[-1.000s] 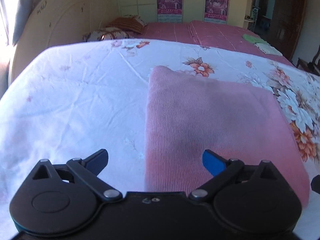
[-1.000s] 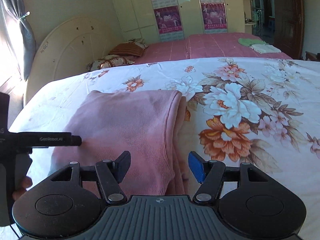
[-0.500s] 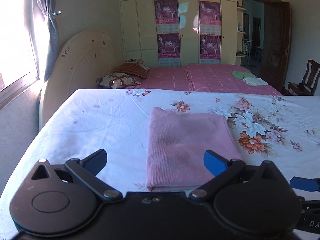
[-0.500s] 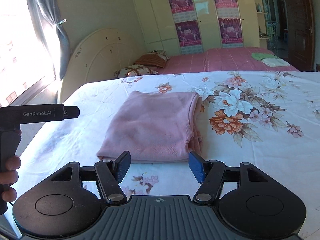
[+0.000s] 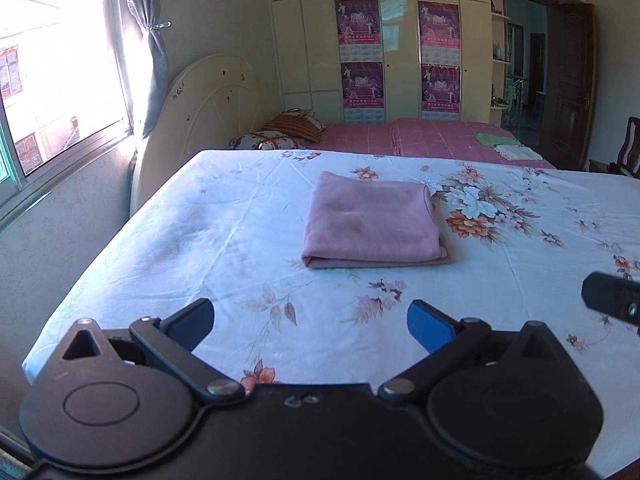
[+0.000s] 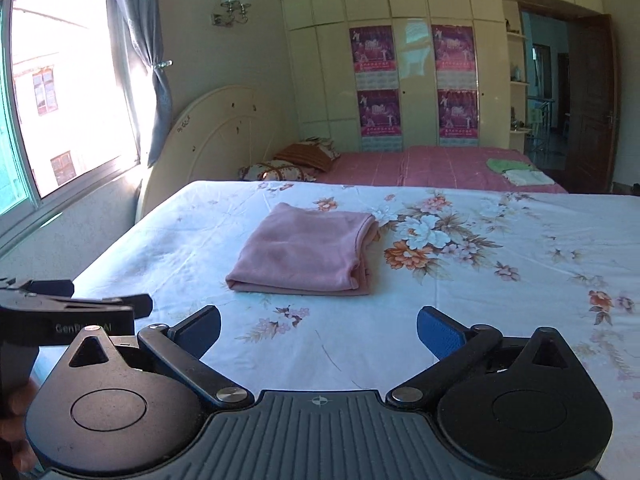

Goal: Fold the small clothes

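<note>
A pink garment (image 5: 372,222) (image 6: 306,250) lies folded into a flat rectangle on the white floral bed sheet (image 5: 240,240) (image 6: 500,280). My left gripper (image 5: 310,320) hangs open well in front of it, above the sheet near the bed's front edge, with nothing between its fingers. My right gripper (image 6: 318,330) is likewise back from the garment, its jaws opening wide and empty. In the right wrist view the left gripper shows as a black tool at the left edge, with a hand on its handle below.
A second bed with a pink cover (image 6: 432,168) stands behind, with pillows (image 6: 296,160) at its head and small folded cloths (image 6: 516,170) at its right. A window (image 6: 60,92) and wall are at the left, wardrobes (image 6: 400,80) at the back, a door (image 6: 592,104) at the right.
Both grippers have drawn back and up from the folded pink garment, which now looks small and far. The right gripper's jaws stand wider than before.
</note>
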A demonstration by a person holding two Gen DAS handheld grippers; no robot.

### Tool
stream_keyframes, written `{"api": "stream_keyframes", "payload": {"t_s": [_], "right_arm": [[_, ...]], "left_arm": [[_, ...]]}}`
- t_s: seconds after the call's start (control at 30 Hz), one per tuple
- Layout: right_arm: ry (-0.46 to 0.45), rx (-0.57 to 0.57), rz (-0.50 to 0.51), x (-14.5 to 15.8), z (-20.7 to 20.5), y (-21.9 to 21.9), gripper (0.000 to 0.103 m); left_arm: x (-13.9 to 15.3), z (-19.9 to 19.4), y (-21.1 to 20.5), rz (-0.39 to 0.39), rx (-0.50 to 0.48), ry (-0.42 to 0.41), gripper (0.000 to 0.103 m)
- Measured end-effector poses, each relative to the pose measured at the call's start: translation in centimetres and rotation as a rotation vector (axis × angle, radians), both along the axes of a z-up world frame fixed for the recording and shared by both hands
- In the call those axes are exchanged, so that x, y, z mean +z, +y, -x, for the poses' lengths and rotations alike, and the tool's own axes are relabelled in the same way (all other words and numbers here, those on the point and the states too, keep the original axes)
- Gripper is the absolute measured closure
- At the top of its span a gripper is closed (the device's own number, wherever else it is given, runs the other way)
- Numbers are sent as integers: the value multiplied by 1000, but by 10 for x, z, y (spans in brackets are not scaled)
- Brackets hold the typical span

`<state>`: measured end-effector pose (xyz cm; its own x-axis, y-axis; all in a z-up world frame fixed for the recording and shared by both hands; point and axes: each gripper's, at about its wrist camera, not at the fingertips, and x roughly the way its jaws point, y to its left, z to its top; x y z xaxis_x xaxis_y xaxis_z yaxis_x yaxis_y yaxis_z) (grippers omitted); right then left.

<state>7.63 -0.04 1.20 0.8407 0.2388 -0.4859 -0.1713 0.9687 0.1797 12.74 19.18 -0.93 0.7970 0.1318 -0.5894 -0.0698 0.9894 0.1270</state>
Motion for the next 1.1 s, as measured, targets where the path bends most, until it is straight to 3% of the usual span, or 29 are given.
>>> {"api": "stream_keyframes", "payload": {"t_s": [0.3, 1.1], "right_arm": [[-58, -49, 52, 13, 33, -2, 0], [-84, -81, 41, 13, 25, -7, 0]], "left_arm": [[13, 37, -6, 25, 18, -24, 0], [26, 35, -7, 51, 23, -58, 0]]}}
